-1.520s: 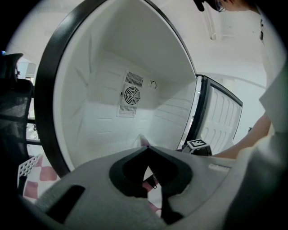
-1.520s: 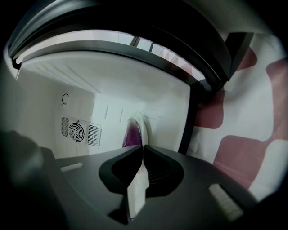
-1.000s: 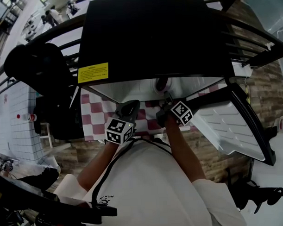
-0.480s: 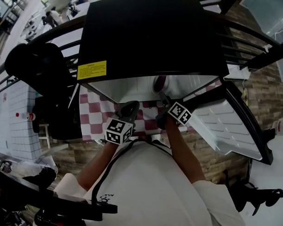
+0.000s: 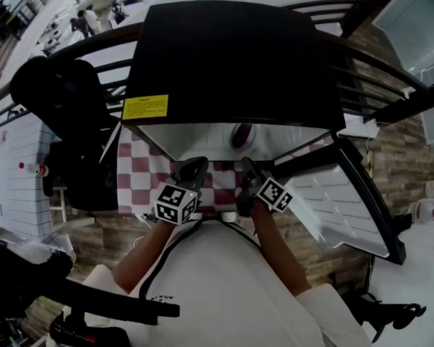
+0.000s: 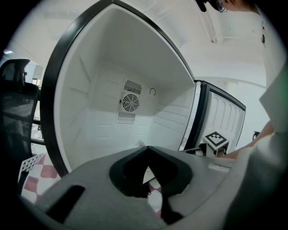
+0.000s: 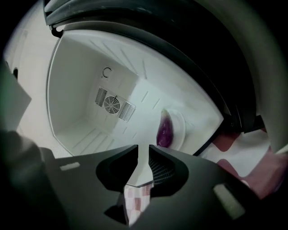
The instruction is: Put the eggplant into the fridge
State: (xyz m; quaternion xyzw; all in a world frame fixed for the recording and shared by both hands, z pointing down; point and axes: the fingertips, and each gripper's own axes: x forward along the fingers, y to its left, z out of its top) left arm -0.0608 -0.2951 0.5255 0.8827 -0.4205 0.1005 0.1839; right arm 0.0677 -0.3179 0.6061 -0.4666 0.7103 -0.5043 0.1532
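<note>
A purple eggplant (image 7: 165, 130) lies on a white plate (image 7: 181, 121) inside the open black fridge (image 5: 234, 62), at the right of its white compartment. In the head view the eggplant (image 5: 240, 136) shows just under the fridge's top edge. My right gripper (image 7: 143, 150) hangs in front of the opening, apart from the eggplant; its jaws are closing with a narrow gap and nothing between them. It sits below the opening in the head view (image 5: 246, 166). My left gripper (image 6: 146, 148) is shut and empty, level with the fridge's mouth (image 5: 195, 166).
The fridge door (image 5: 345, 193) stands open to the right. The fridge rests on a red and white checked cloth (image 5: 142, 175). A fan grille (image 6: 129, 102) is on the back wall. A black office chair (image 5: 58, 89) stands at the left.
My right gripper has drawn back and upward out of the fridge mouth, and the eggplant stays behind on the plate. The left gripper has hardly moved.
</note>
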